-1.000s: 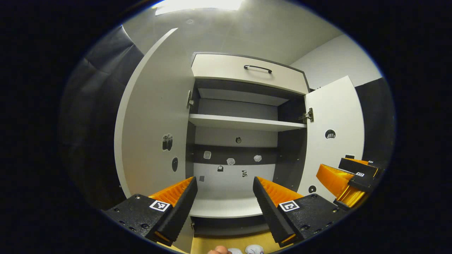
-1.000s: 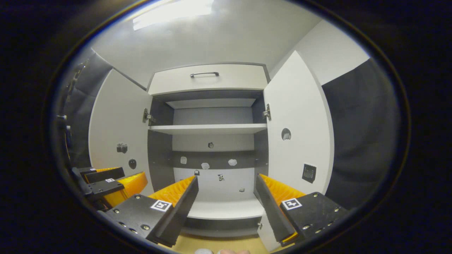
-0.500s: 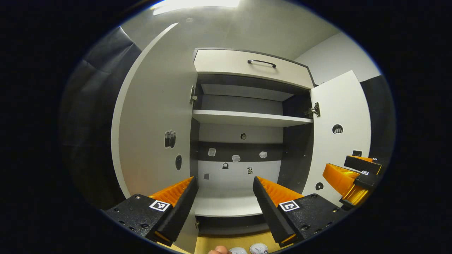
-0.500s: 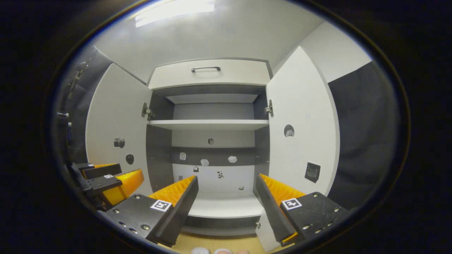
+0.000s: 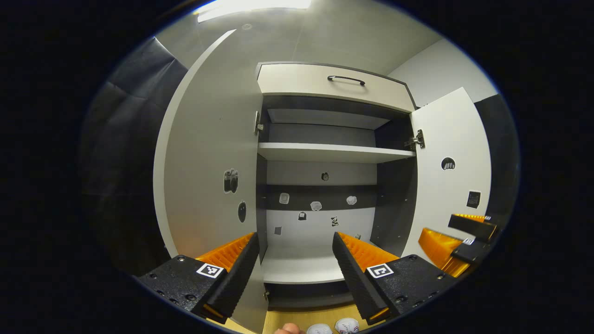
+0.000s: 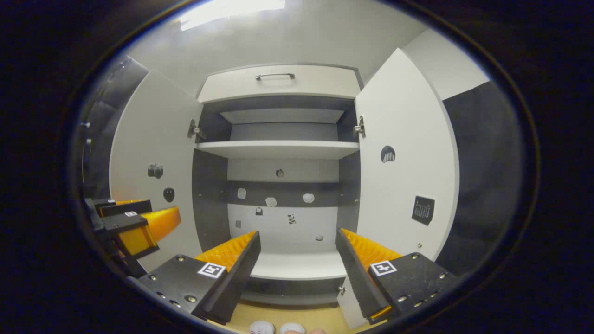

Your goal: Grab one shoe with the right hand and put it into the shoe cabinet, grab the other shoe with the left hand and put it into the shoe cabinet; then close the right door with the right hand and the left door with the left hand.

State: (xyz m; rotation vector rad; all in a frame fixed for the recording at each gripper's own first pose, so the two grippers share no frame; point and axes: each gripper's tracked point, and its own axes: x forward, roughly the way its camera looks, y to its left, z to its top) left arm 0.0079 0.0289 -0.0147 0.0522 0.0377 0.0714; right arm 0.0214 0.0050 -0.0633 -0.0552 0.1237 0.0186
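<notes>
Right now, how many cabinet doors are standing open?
2. The left door is swung out on the cabinet's left side, and the right door is swung out on its right. The drawer above them is shut.

I saw the shoe cabinet (image 6: 278, 185) standing wide open ahead, its left door (image 6: 153, 153) and right door (image 6: 403, 153) swung out to either side, so the way in lay between them. The lower shelf (image 6: 297, 266) offered a tall bare bay, capped by the upper shelf (image 6: 278, 149). Above that ran a shallower bay under the closed drawer (image 6: 278, 86). In the left gripper view the left door (image 5: 209, 153) crowded close beside my line
</notes>
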